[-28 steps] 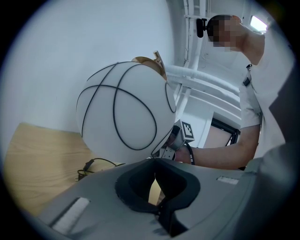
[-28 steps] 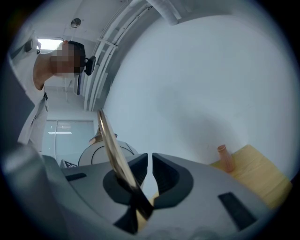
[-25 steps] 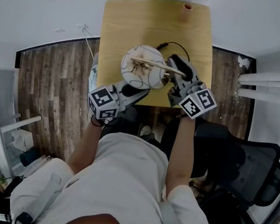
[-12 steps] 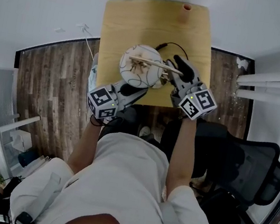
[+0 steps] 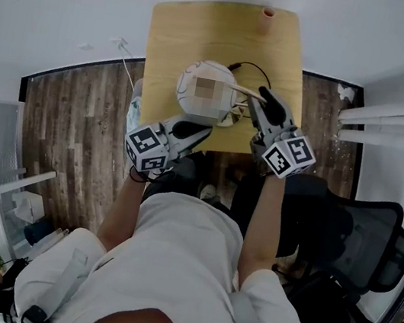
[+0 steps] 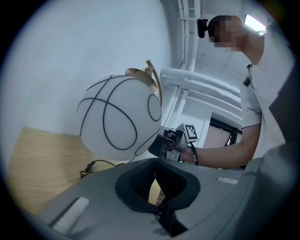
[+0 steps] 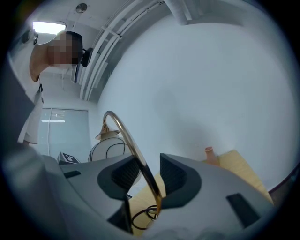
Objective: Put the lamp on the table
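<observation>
The lamp stands on the wooden table (image 5: 201,33): a white globe shade (image 5: 190,99) with black lines, hung from a gold arched stem (image 7: 129,140). My right gripper (image 5: 263,98) is at the lamp's right side. Its jaws have just been opening and now stand open; the stem runs between them (image 7: 150,176) without either pad pressing on it. My left gripper (image 5: 198,128) is shut at the table's near edge, just below the globe (image 6: 117,119), with nothing seen between its jaws (image 6: 157,177).
A small terracotta vase (image 5: 267,18) stands at the table's far edge. The lamp's black cable (image 5: 253,67) loops on the tabletop behind the globe. A black office chair (image 5: 357,246) is at the right, white pipes (image 5: 393,129) on the floor beyond.
The right gripper's jaws have opened off the gold stem, and that gripper has shifted slightly to the right. The lamp and the left gripper have stayed in place.
</observation>
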A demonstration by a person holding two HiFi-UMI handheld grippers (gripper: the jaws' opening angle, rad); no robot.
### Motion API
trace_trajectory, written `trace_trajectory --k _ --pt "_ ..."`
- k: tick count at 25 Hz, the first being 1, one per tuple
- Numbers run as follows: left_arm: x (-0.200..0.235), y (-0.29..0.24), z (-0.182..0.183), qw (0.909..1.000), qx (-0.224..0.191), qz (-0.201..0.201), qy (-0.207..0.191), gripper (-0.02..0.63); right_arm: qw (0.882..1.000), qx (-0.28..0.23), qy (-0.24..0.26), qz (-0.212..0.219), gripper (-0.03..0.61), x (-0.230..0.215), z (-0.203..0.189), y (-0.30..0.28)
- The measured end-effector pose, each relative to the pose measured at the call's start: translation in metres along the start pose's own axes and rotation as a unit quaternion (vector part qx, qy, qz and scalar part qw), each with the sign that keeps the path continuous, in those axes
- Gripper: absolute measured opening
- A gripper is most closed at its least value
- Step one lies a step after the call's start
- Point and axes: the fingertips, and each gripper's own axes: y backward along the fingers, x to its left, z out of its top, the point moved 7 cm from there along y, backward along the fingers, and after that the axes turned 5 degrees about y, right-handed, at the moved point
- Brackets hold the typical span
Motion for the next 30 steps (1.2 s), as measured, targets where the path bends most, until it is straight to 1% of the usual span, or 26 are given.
trace_trajectory --k 4,8,12,13,14,16,17,18,19,21,22,26,30 --pt "-0.006 0.003 -0.001 1.0 -0.004 0.0 -0.003 0.0 1.0 0.0 0.002 -0.009 0.133 0.004 -0.003 0.012" --pt "-0.016 0.01 0.002 0.9998 -0.018 0.003 -0.004 0.0 1.0 -0.002 0.002 -0.024 0.132 0.01 -0.004 0.027" --pt "-0.027 0.014 0.004 0.9995 -0.024 0.008 -0.017 0.0 0.999 -0.012 0.0 -0.034 0.132 0.015 -0.002 0.045" --pt "-0.029 0.015 0.004 0.9994 -0.025 0.01 -0.021 0.0 0.999 -0.013 0.002 -0.035 0.126 0.017 -0.001 0.049" --pt "-0.031 0.016 0.004 0.9993 -0.027 0.013 -0.023 0.0 0.999 -0.013 0.005 -0.036 0.102 0.019 -0.001 0.053" --pt "-0.035 0.019 0.005 0.9989 -0.031 0.02 -0.028 0.0 0.999 -0.01 0.012 -0.037 0.074 0.024 0.001 0.06" --pt "-0.037 0.021 0.006 0.9987 -0.034 0.023 -0.03 0.0 0.999 -0.009 0.017 -0.036 0.071 0.027 0.002 0.063" --pt "-0.039 0.023 0.007 0.9985 -0.037 0.027 -0.031 0.0 0.999 -0.007 0.021 -0.033 0.054 0.032 0.003 0.065" --pt "-0.042 0.025 0.008 0.9982 -0.04 0.03 -0.032 0.0 0.999 -0.005 0.026 -0.03 0.022 0.036 0.005 0.067" --pt "-0.046 0.03 0.011 0.9975 -0.046 0.04 -0.035 0.0 0.999 -0.002 0.035 -0.019 0.005 0.047 0.009 0.068" --pt "-0.047 0.031 0.013 0.9971 -0.049 0.045 -0.038 0.0 0.999 -0.001 0.038 -0.012 -0.014 0.052 0.011 0.068" --pt "-0.053 0.039 0.021 0.9952 -0.061 0.062 -0.047 0.0 0.999 -0.003 0.048 0.014 -0.014 0.075 0.021 0.066" --pt "-0.058 0.044 0.029 0.9935 -0.071 0.07 -0.056 0.0 0.998 -0.007 0.054 0.033 -0.014 0.093 0.028 0.066"
